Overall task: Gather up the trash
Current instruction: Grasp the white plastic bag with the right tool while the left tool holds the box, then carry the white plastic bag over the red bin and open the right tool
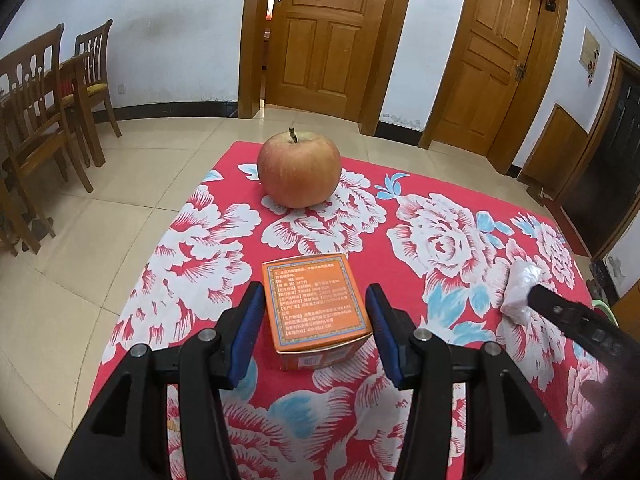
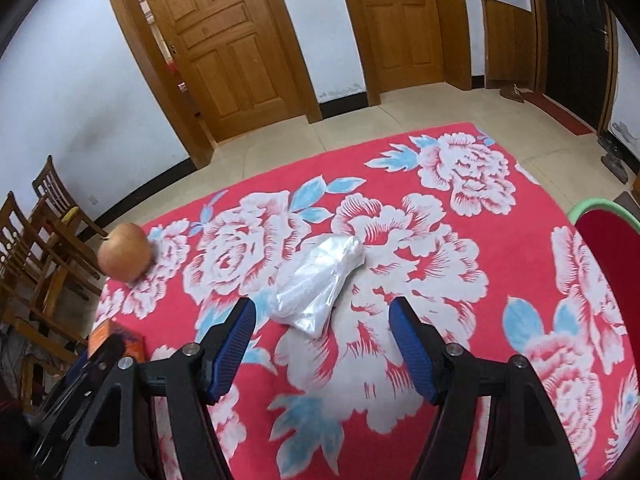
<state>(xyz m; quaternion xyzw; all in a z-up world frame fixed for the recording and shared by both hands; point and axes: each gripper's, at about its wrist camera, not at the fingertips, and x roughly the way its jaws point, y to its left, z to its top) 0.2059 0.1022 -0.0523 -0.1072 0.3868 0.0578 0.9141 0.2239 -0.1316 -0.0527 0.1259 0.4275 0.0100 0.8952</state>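
Note:
An orange carton box (image 1: 316, 308) stands on the red flowered tablecloth (image 1: 440, 240). My left gripper (image 1: 316, 320) is open, its blue pads on either side of the box with small gaps. A crumpled clear plastic bag (image 2: 316, 280) lies on the cloth just ahead of my open, empty right gripper (image 2: 324, 332). The bag also shows in the left wrist view (image 1: 520, 292), partly hidden by the right gripper's finger. The box shows at the left edge of the right wrist view (image 2: 116, 336).
An apple (image 1: 299, 170) sits near the far table edge, behind the box; it also shows in the right wrist view (image 2: 126, 258). Wooden chairs (image 1: 44, 116) stand to the left. A red seat with a green rim (image 2: 608, 248) is at the right. Wooden doors (image 1: 324, 36) are behind.

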